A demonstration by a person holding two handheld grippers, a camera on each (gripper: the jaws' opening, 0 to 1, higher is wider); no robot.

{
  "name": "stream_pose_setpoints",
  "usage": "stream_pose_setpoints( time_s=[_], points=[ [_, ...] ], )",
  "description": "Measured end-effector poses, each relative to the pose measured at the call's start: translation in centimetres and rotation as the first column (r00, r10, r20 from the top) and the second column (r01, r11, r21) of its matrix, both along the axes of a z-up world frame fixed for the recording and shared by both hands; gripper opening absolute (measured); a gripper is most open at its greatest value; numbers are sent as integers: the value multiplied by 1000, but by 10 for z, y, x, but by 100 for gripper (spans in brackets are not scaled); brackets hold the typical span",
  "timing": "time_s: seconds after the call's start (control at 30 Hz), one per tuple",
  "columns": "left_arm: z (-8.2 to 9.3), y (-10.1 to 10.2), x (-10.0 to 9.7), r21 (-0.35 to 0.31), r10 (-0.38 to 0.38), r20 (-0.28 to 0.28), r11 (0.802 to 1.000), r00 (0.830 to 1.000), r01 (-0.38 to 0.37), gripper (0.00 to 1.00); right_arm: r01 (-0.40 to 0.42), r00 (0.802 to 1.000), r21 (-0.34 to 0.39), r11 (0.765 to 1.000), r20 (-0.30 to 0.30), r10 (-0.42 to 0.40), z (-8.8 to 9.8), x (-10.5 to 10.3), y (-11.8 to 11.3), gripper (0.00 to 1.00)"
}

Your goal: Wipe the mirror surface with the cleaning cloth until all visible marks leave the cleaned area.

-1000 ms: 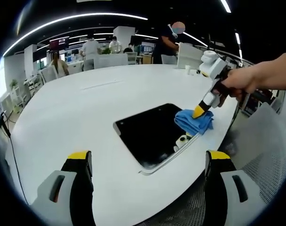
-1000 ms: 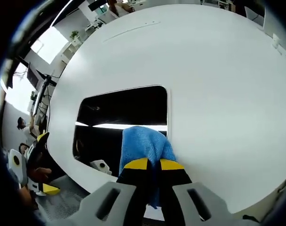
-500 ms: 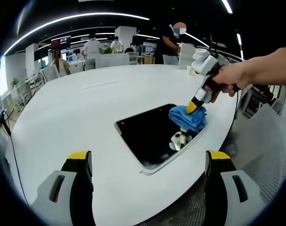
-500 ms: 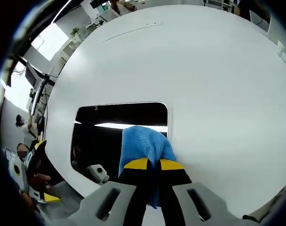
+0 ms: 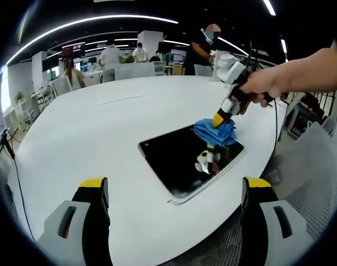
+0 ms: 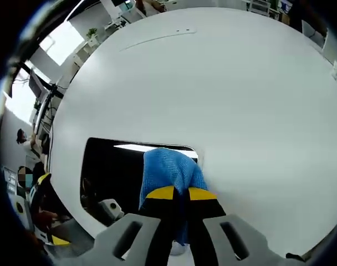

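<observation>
A: White table [image 5: 91, 133], dark mirror [image 5: 179, 160] lying flat near its edge. What step?

B: Mid-wipe, I'd say. Right tool [image 6: 178, 193] is clamped on the blue cloth [image 6: 169, 172] at the mirror's far corner; left tool [image 5: 174, 194] hangs wide open, holding nothing. Next: sweep across the unwiped glass.

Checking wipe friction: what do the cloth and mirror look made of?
Cloth: blue, matte, fine woven texture, likely microfibre. Mirror: dark glossy pane, probably glass, since it reflects the right tool and ceiling lights.
</observation>
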State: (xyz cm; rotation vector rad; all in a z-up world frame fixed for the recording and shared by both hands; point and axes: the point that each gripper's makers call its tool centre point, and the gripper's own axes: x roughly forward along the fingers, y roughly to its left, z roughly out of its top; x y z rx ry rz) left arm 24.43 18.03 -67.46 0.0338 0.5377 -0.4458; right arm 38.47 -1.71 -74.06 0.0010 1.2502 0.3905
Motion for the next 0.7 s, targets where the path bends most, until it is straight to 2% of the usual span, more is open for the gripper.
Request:
stream_pose_setpoints(
  time_s=[0.43,0.7],
  points=[
    [-1,0,-1,7,0,-1,1000,1000,0,99,18,1000,13,1000,12,-18,3,21,3,1],
    [-2,1,-1,8,4,-5,1000,1000,-4,99,1,1000,-1,1000,26,-1,2,35,7,1]
  ],
)
